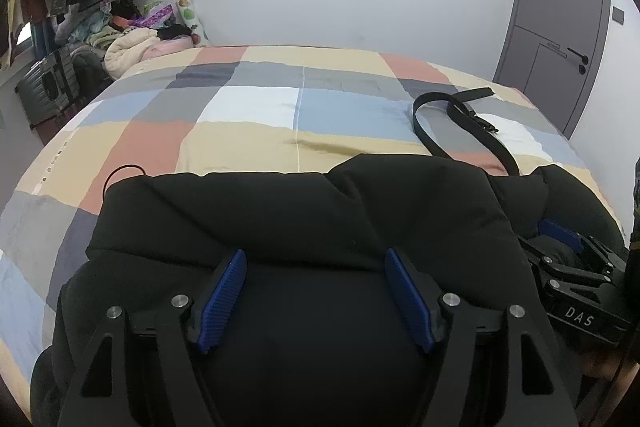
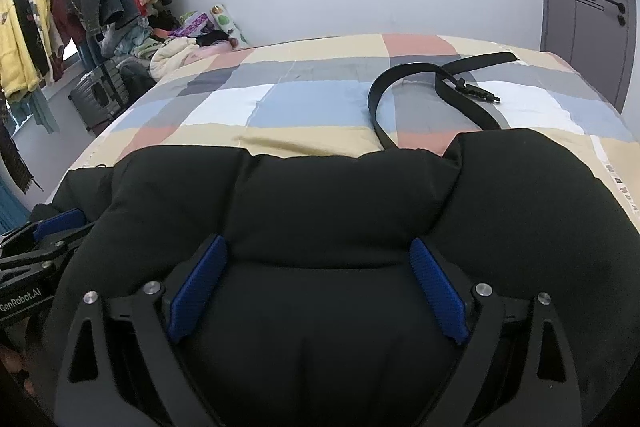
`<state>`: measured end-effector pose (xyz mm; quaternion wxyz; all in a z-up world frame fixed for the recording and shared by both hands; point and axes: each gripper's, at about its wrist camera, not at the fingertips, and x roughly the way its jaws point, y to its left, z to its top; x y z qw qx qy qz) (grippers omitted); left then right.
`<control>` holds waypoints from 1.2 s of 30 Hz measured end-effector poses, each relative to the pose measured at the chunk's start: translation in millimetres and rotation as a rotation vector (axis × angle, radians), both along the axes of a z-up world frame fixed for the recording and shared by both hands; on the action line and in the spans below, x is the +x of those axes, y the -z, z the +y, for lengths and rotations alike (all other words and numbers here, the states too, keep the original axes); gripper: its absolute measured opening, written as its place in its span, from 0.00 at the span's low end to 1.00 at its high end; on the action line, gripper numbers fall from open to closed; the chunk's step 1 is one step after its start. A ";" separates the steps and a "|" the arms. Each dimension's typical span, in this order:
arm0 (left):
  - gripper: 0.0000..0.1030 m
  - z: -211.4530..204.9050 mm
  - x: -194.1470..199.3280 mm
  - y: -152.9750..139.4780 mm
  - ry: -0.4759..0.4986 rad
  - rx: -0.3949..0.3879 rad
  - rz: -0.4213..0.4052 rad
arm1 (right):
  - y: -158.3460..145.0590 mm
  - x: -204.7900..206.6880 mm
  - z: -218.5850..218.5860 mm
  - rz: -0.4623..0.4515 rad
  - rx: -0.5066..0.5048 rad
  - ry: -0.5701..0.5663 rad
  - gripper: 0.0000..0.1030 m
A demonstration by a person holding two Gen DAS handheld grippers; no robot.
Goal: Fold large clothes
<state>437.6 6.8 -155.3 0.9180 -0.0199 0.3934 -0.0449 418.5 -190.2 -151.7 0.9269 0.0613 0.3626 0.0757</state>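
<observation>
Left wrist view first: the bed under its checked sheet of blue, yellow, pink and grey squares (image 1: 248, 107) fills most of the scene, with bare room toward the far wall. On its near part lies the puffy black padded jacket (image 1: 304, 211), bunched into a thick fold whose far edge runs straight across the sheet, probably laid over itself as one fold of the job. A black leather belt (image 1: 452, 123) curls just beyond that edge, its tail touching or slipping under the jacket; it may snag the next fold. The left gripper (image 1: 316, 295) stands wide, blue pads beside the bulging cloth, not pinching it. From the right wrist, the right gripper (image 2: 320, 287) is likewise spread wide over the jacket, seemingly letting go.
</observation>
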 end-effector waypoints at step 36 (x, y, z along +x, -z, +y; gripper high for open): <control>0.70 42.2 -30.1 6.0 -0.161 0.075 -0.052 | -2.5 -41.4 -56.1 -0.032 0.015 0.064 1.00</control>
